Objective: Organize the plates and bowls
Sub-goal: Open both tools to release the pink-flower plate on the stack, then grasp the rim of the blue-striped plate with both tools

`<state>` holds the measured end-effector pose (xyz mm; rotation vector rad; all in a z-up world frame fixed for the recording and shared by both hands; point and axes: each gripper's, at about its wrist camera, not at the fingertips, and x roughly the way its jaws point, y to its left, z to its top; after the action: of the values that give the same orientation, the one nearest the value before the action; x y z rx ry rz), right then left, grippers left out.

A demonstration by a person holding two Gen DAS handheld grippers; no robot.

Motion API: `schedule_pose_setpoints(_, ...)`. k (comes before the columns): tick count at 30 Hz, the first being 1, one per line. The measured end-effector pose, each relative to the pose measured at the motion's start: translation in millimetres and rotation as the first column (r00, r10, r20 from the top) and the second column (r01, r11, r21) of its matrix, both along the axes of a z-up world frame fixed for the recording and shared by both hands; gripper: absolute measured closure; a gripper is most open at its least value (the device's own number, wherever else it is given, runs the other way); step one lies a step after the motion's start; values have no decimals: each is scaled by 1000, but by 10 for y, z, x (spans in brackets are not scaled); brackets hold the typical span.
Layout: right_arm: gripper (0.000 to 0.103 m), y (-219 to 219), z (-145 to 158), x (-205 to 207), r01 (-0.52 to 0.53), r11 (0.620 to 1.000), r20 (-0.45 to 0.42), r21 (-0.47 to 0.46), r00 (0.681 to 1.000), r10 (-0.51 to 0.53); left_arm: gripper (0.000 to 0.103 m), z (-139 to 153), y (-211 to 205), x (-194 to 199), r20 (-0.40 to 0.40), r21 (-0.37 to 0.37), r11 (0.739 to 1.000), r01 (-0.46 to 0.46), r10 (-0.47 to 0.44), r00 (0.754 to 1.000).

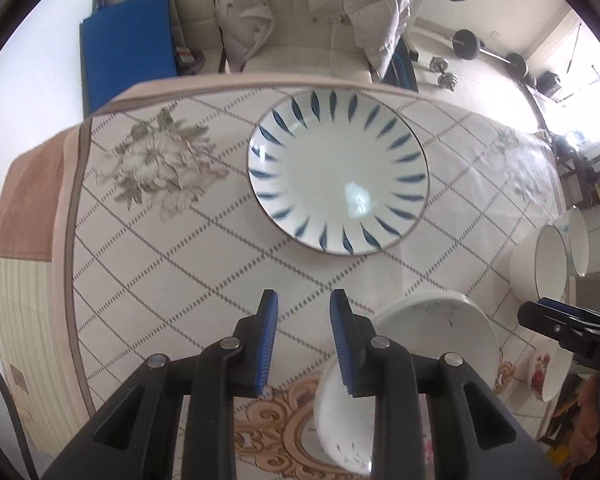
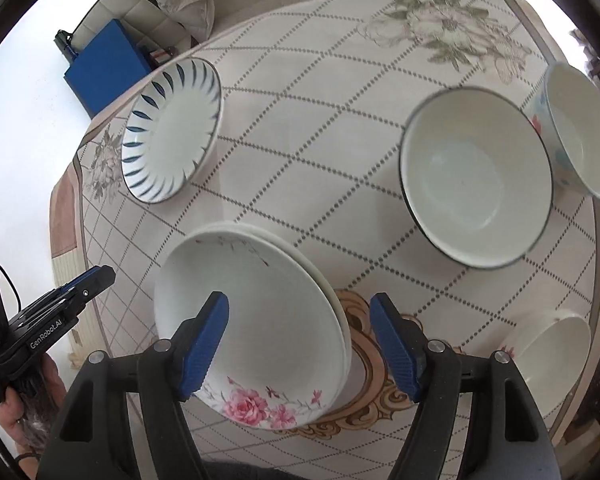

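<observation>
Plates sit stacked on the bench (image 2: 300, 128) right under me: a white rose plate (image 2: 256, 320) with pink flowers on its near rim lies on top of another white plate, whose edge peeks out along the far and right side. My right gripper (image 2: 300, 344) hangs above this stack with its blue fingers (image 2: 206, 344) spread wide apart, one over the plate's left part and the other past its right rim, nothing pressed between them. My left gripper (image 1: 304, 340) is off to the left of the stack, its fingers (image 1: 268, 344) close together with a narrow gap and nothing in it; only the patterned cloth shows through. Farther out on the left rests a blue-striped plate (image 1: 338, 172), well apart from the stack. To the right stands a deep white bowl (image 2: 476, 178) with a dark rim, and just beside it a flowered bowl (image 2: 580, 128). Near the right edge of the bench, closer to me, is a small white bowl (image 2: 552, 356). Beyond the bench I see a pale sofa (image 1: 300, 20) with a blue mat (image 1: 128, 44) leaning by it
</observation>
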<state>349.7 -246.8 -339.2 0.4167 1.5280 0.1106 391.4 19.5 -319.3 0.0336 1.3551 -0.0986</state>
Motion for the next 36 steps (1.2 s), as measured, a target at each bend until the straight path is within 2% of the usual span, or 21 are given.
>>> schedule_pose_setpoints(2, 27, 87, 81, 219, -6, 1000, 43, -7, 999, 6, 78, 12, 67, 223, 42, 15, 1000, -21, 20, 999)
schedule_pose_setpoints(4, 27, 142, 119, 442, 20, 1000, 72, -17, 997, -18, 78, -13, 158, 426, 50, 16, 999, -41, 40, 998)
schedule_pose_setpoints(8, 27, 166, 57, 876, 115, 993, 115, 30, 986, -118, 78, -265, 330, 851, -62, -27, 998, -51, 49, 997)
schedule_pose_setpoints(12, 27, 235, -220, 1289, 115, 988, 18, 100, 993, -117, 78, -575, 484, 1142, -186, -113, 989, -100, 78, 979)
schedule_pose_setpoints(15, 28, 331, -423, 1556, 54, 996, -67, 65, 997, -49, 78, -727, 489, 1295, -222, -136, 986, -95, 63, 973)
schedule_pose_setpoints(19, 29, 431, -591, 1748, 28, 993, -87, 117, 996, -18, 79, -871, 442, 1427, -253, -161, 984, -75, 32, 967)
schedule_pose_setpoints(24, 46, 544, -770, 1940, 6, 991, -108, 135, 994, 9, 83, -958, 425, 1521, -261, -165, 984, -67, 22, 965)
schedule_pose_setpoints(29, 81, 615, -964, 2005, 4, 987, -138, 161, 990, 19, 86, -913, 426, 1535, -237, -174, 983, -49, 6, 972)
schedule_pose_setpoints(31, 87, 610, -963, 1996, -2, 991, -129, 135, 991, 20, 86, -895, 409, 1536, -223, -157, 987, -32, -3, 975)
schedule_pose_setpoints(36, 87, 617, -961, 1971, -4, 991, -113, 133, 993, 19, 86, -893, 382, 1518, -204, -125, 992, -20, -6, 979)
